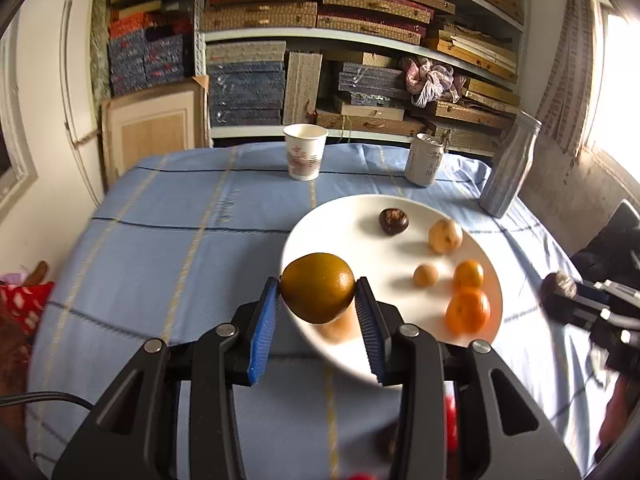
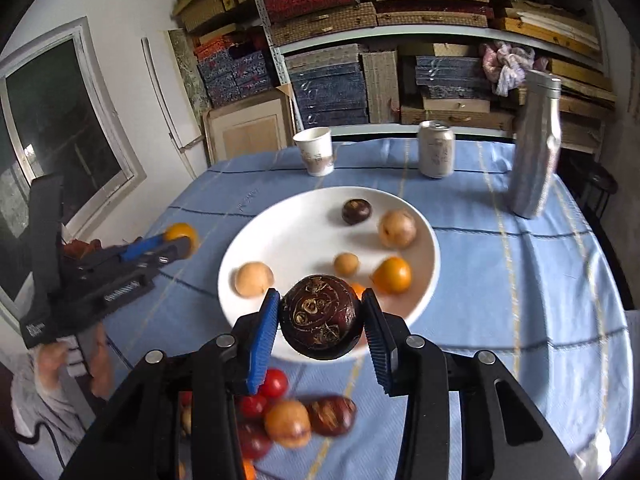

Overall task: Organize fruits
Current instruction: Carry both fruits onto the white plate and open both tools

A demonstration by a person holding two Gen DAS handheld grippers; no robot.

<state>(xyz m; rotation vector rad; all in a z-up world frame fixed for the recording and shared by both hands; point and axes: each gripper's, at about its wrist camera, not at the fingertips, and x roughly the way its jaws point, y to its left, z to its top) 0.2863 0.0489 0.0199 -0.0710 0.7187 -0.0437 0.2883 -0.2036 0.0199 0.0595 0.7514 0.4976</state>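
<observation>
Fruit in both claws, lifted above the white plate (image 2: pixel 256 232) on the blue-clothed surface (image 1: pixel 168 240). Left claw (image 1: pixel 318 300) clamped narrowly on a greenish-orange citrus (image 1: pixel 318 286), pads pressing its two sides, hanging over the plate's near rim. Right claw (image 2: pixel 320 316) likewise closed on a dark maroon fruit (image 2: pixel 320 316) with tan scarring, carried just short of the plate edge. Probably both bound for the plate, where smaller fruit already lie: a dark one (image 2: pixel 356 211), tan ones (image 2: pixel 397 229) and orange ones (image 2: pixel 393 275). More loose fruit (image 2: pixel 288 420), red, tan and maroon, heaped on the cloth under the right claw, likely the pile being sorted. Paper cup (image 2: pixel 316 152), drink can (image 2: pixel 436 149) and silver bottle (image 2: pixel 534 144) set well back, clear of the work. Printing on cup and can too blurred to read; small white lettering on the left claw's body, seen from the right wrist, also illegible.
</observation>
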